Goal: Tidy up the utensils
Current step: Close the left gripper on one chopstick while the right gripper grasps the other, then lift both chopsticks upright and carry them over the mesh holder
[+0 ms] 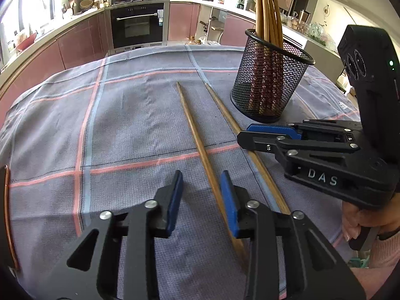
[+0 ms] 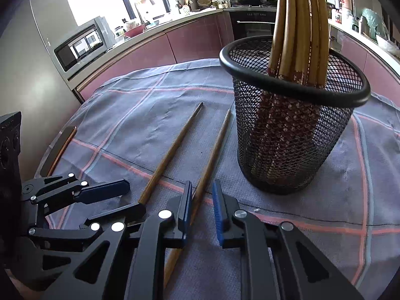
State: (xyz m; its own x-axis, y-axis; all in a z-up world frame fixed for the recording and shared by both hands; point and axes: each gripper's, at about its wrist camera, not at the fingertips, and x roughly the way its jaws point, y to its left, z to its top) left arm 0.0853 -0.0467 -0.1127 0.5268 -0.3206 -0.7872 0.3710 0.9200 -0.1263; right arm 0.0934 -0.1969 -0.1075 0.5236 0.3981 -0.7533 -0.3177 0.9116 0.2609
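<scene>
Two loose wooden chopsticks lie side by side on the checked cloth. The left chopstick (image 1: 195, 130) (image 2: 172, 155) runs between the jaws of my left gripper (image 1: 201, 195) (image 2: 135, 197), close to the right pad, with a clear gap on the other side. The right chopstick (image 1: 225, 110) (image 2: 215, 150) passes between the narrowly parted pads of my right gripper (image 2: 202, 200) (image 1: 243, 133), lying against the left pad with a small gap to the right one. A black mesh holder (image 1: 270, 85) (image 2: 292, 137) stands just right of them, holding several chopsticks (image 2: 300, 25) upright.
A grey cloth with pink and blue lines (image 1: 100, 125) covers the round table. A flat dark object with a copper edge (image 2: 58, 150) lies at the table's left rim. A hand (image 1: 355, 220) holds the right gripper's handle. Kitchen cabinets and an oven stand beyond the table.
</scene>
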